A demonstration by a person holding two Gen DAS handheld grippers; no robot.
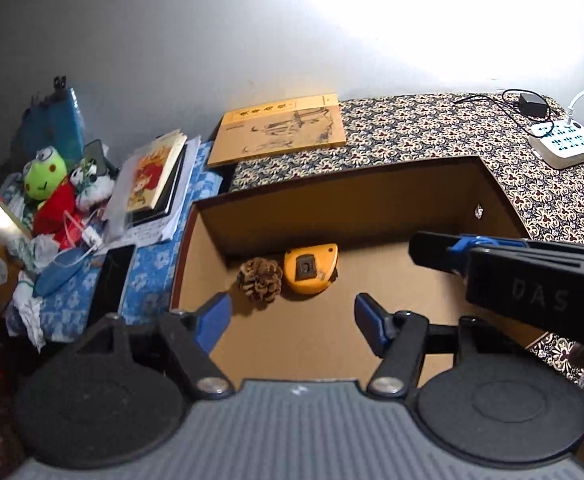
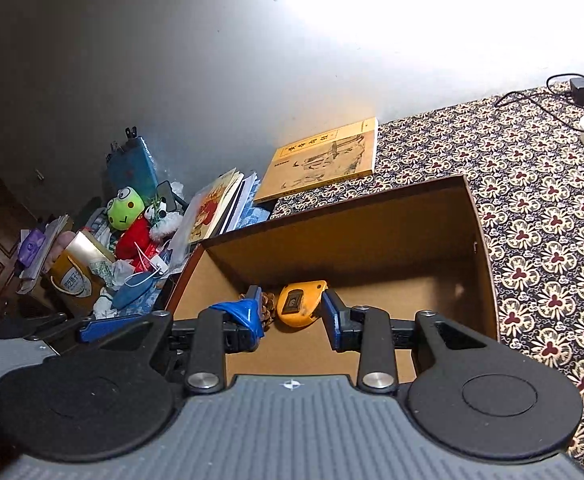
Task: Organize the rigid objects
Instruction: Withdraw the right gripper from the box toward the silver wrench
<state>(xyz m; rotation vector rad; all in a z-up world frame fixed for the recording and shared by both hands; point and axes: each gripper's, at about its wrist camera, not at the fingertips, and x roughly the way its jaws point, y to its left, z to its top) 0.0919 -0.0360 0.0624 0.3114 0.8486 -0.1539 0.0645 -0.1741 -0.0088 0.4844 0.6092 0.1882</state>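
Note:
An open brown cardboard box [image 1: 332, 184] [image 2: 332, 208] stands on the patterned tablecloth. In its far left corner lie a pine cone [image 1: 260, 280] [image 2: 268, 310] and a yellow tape measure [image 1: 311, 270] [image 2: 298, 308], side by side. My left gripper [image 1: 294, 314] hovers open over the box's near part, with nothing between its blue pads. My right gripper [image 2: 292, 314] is also open and empty, above the box. In the left wrist view the right gripper [image 1: 424, 250] reaches in from the right, well apart from both objects.
A yellow book [image 1: 280, 130] [image 2: 320, 160] lies behind the box against the wall. Left of the box is a cluttered pile with a frog plush [image 1: 46, 174], booklets [image 1: 156, 176] and a black phone [image 1: 112, 280]. A white power strip [image 1: 564, 142] sits at the far right.

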